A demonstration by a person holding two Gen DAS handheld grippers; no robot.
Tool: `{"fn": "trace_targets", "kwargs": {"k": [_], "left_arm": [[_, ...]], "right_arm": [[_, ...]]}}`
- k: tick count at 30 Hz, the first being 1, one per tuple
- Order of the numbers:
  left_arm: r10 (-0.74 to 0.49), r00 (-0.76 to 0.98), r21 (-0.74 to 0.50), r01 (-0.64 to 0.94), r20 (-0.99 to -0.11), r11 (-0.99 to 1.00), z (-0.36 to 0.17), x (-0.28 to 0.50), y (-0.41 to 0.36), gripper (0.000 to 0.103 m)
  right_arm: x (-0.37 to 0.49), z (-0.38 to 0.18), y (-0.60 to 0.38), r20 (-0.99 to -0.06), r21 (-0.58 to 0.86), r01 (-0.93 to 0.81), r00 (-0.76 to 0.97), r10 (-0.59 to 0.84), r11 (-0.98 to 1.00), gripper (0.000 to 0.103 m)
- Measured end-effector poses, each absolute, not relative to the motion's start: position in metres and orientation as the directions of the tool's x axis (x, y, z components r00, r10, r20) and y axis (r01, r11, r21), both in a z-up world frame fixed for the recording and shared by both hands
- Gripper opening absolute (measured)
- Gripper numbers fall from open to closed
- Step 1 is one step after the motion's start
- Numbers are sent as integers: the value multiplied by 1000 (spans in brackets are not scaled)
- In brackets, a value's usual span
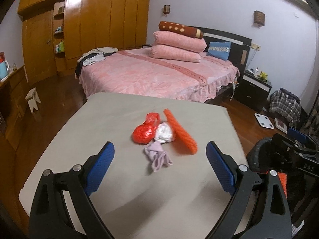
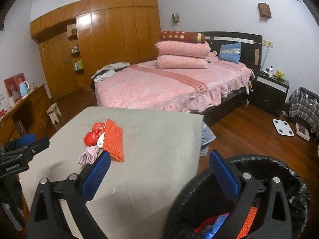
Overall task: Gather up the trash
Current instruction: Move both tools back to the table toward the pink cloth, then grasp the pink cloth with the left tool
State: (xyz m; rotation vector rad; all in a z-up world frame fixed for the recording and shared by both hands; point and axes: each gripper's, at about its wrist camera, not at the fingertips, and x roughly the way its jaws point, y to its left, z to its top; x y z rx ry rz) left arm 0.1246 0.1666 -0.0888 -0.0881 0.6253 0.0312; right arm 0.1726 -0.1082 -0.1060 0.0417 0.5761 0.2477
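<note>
on the grey desk (image 1: 119, 179) lies a trash pile: red bag (image 1: 144, 132), white wad (image 1: 164, 133), orange foam mat (image 1: 180, 132), lilac cloth (image 1: 157, 156). left hand-held gripper (image 1: 159, 165) gapes wide before the pile, empty. right hand-held gripper (image 2: 159, 171), wide and empty, hovers beside the desk over a black-lined bin (image 2: 295, 181).

A grey cloth-covered surface (image 1: 119, 179) carried a small cluster near its middle: a red crumpled plastic bag (image 1: 144, 132), a white wad (image 1: 164, 132) touching it, an orange bumpy mat (image 1: 180, 132) lying just beside the wad, and a pale lilac cloth (image 1: 158, 156) nearest the camera.
</note>
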Motion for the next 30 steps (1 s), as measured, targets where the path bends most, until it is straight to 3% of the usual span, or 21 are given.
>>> {"fn": "trace_targets", "kwargs": {"k": [18, 30], "left_arm": [[5, 723, -72, -76, -691, 994, -159, 187, 183, 90], [-33, 653, -98, -64, -757, 993, -195, 226, 181, 74]], "right_arm": [[221, -147, -74, -599, 105, -227, 763, 244, 968, 97], [237, -158, -68, -621, 108, -230, 744, 246, 967, 97]]}}
